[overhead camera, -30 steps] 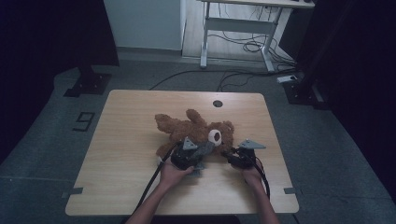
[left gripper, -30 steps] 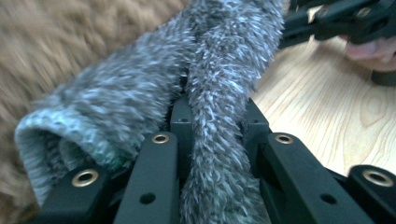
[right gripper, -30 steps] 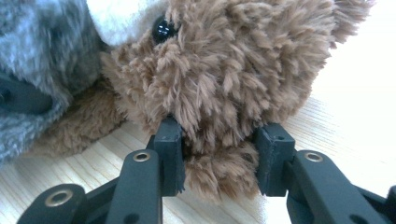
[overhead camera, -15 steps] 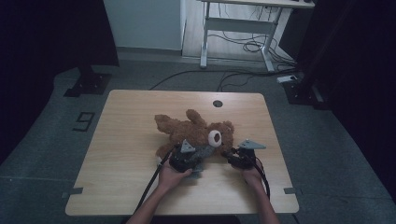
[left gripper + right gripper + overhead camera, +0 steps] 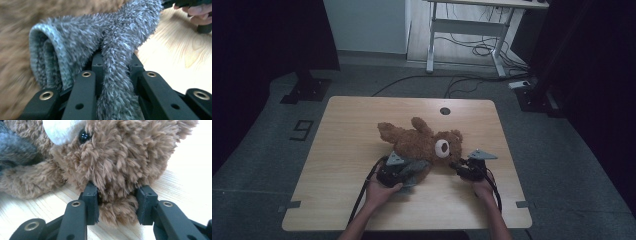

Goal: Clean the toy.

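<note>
Grip: right gripper (image 5: 117, 206) jaws clamped on teddy bear (image 5: 120, 162) ear
Bear: lying on table (image 5: 190, 165), black eye, white muzzle upper left
Left edge: grey knit cloth (image 5: 15, 150)

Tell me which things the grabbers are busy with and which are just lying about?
Busy with:
- teddy bear, its head pinched by the right gripper
- grey fuzzy cloth, clamped in the left gripper, against the bear's body

Just lying about:
- white desk frame behind the table
- cables on the floor

Overhead view faces forward; gripper views share bear (image 5: 427, 142) close-up
</note>
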{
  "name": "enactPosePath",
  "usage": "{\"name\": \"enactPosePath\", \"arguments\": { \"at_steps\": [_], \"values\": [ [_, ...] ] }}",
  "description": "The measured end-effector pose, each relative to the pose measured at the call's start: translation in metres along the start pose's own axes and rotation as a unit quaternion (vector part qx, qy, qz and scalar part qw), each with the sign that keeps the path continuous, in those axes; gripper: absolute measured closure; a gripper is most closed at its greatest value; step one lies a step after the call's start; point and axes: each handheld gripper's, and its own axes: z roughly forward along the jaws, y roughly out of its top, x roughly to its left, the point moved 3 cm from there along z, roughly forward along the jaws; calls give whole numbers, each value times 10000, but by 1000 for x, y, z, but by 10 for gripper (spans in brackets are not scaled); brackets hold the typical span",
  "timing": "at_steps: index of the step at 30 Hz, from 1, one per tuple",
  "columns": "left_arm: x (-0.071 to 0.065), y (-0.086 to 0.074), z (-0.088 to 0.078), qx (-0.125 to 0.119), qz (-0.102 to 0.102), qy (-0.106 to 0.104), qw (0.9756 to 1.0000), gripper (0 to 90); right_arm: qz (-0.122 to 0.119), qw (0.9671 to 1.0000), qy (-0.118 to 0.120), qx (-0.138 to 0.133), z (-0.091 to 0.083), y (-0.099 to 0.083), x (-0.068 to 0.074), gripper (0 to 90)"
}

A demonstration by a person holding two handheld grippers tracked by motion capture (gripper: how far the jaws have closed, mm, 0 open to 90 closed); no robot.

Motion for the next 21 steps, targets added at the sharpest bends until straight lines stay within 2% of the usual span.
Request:
{"name": "enactPosePath", "arguments": {
  "at_steps": [8,14,18,21],
  "values": [
    [23,-24,-20,104,-192,202,9996,738,5,10000,30,6,0,0,-1,598],
    [35,-34,-35,99,-306,361,9988,738,1,10000,34,1,0,0,-1,598],
    [36,-31,-44,-104,-361,326,9988,738,11,10000,36,-5,0,0,-1,598],
    [32,-23,-45,-185,-305,336,9988,738,23,10000,40,-20,0,0,-1,598]
  ]
}}
